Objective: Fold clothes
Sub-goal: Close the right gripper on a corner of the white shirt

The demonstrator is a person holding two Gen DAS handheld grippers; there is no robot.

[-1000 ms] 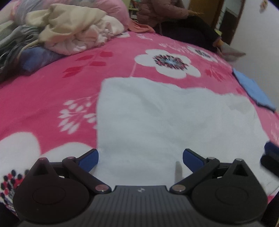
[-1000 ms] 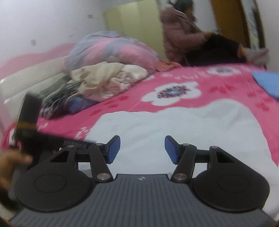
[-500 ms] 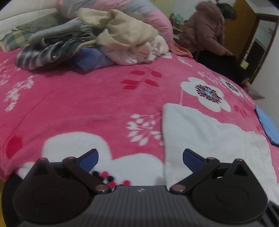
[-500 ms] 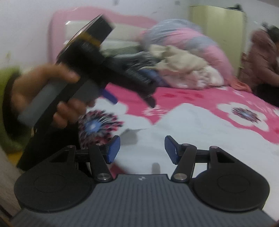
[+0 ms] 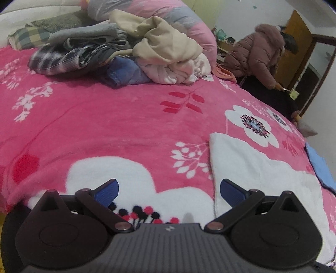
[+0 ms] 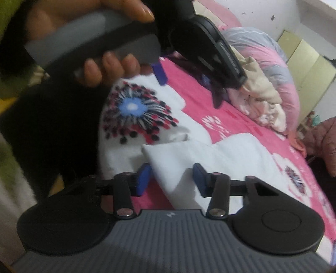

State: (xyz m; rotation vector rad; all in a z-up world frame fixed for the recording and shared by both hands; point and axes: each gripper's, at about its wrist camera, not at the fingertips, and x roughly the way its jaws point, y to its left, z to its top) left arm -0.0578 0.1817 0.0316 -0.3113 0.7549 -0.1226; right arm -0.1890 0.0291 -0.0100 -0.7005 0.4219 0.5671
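Observation:
A white garment (image 5: 258, 174) lies flat on the pink flowered blanket (image 5: 109, 126); it also shows in the right wrist view (image 6: 220, 155). My left gripper (image 5: 168, 189) is open and empty, held over the blanket just left of the garment's near edge. My right gripper (image 6: 171, 178) is open, with the garment's near corner lying between its fingers, not pinched. The left gripper, held in a hand, shows in the right wrist view (image 6: 189, 82), above the blanket.
A heap of unfolded clothes (image 5: 130, 50) lies at the far side of the bed before a rolled quilt (image 5: 168, 19). A blue cloth (image 5: 319, 166) lies at the right edge. A person in a brown coat (image 5: 260, 56) sits at the bed's far corner.
Both grippers have swung left. The left one has moved off the white garment to the blanket beside it. The right one has come to the garment's near corner.

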